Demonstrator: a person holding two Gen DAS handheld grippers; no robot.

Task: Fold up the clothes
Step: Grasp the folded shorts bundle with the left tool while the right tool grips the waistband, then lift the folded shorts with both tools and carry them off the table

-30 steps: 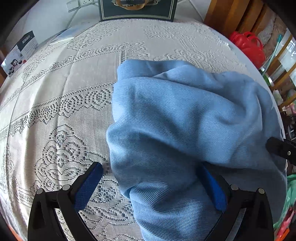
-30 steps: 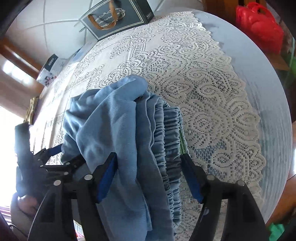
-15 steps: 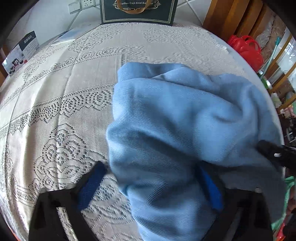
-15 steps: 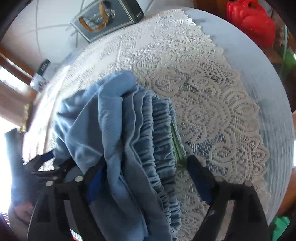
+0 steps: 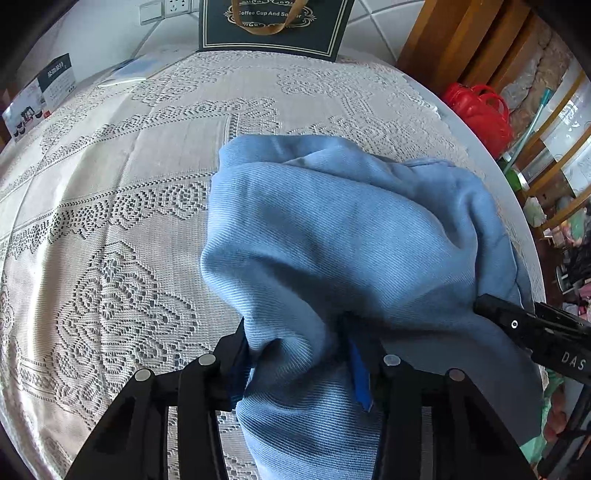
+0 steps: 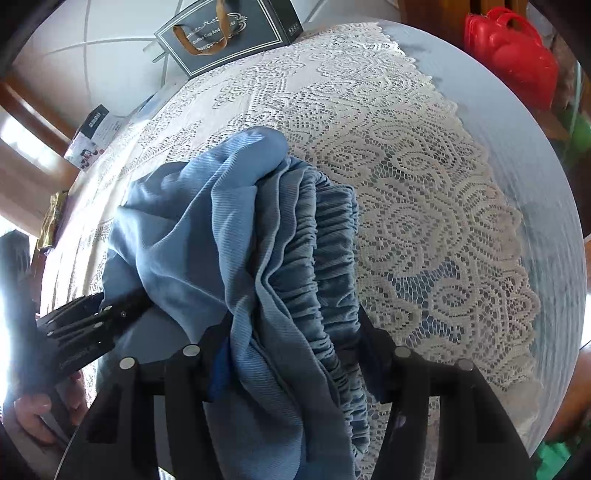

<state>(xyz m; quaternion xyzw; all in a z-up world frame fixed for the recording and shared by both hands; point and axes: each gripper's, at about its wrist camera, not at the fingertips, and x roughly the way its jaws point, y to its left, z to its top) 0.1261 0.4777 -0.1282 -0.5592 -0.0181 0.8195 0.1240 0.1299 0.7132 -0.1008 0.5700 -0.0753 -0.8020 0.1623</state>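
Observation:
A light blue garment [image 5: 332, 236] lies bunched on the lace tablecloth [image 5: 110, 221] near the table's front edge. Its gathered elastic waistband [image 6: 328, 266] shows in the right wrist view. My left gripper [image 5: 299, 365] is shut on a fold of the blue cloth. My right gripper [image 6: 291, 354] is shut on the garment [image 6: 207, 229] at the waistband side. The right gripper also shows at the right edge of the left wrist view [image 5: 532, 332], and the left gripper at the left of the right wrist view [image 6: 81, 332]. The pads are mostly hidden by cloth.
A dark gift bag [image 5: 273, 26] stands at the table's far edge, with a small box [image 5: 37, 96] at the far left. A red plastic basket [image 5: 480, 114] and wooden furniture [image 5: 461, 44] stand beyond the table's right edge. The lace ends short of the round table rim [image 6: 535, 155].
Both grippers have closed from wide open onto the blue garment. The cloth has bunched up between the jaws.

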